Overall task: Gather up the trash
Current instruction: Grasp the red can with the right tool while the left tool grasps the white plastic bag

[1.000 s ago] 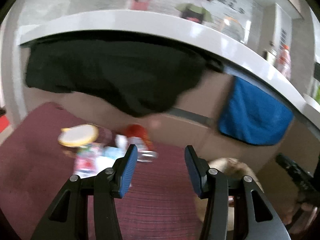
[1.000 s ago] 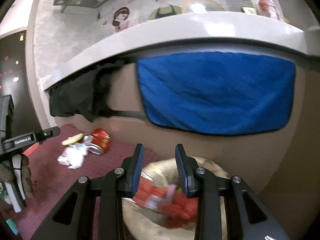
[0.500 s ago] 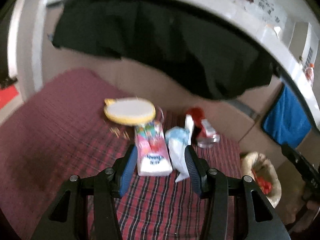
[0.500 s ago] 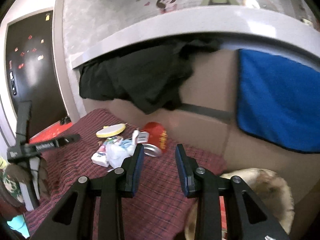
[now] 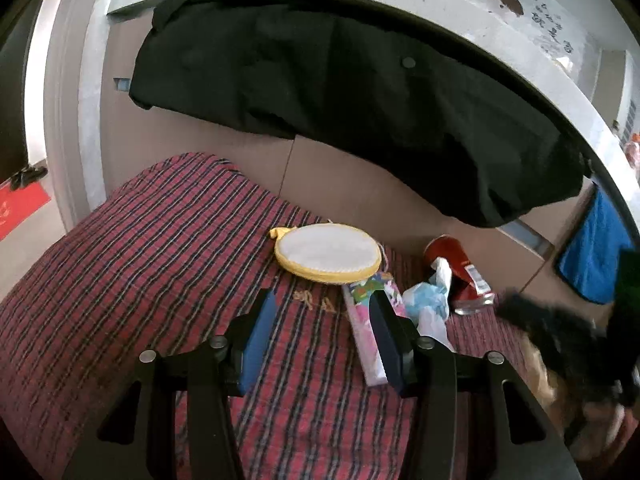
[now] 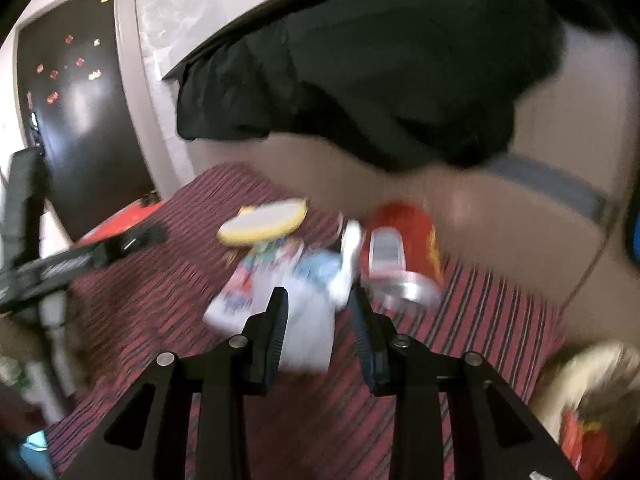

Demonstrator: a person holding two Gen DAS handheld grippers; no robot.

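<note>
On the plaid cloth (image 5: 168, 248), trash pile sits at 12 o'clock of right gripper (image 6: 320, 312): white wrapper (image 6: 308, 320), red can (image 6: 404, 248). Both grippers' jaws open, empty; left gripper (image 5: 324, 336) idle. Risk: right's approach nudges the can, which rolls.

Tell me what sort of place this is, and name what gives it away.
Probably a home, a living or dining area. A red plaid cloth covers a low surface beside a white counter with a black garment draped over it, cartoon figures decorate the wall, and a dark door carries small stickers.
</note>
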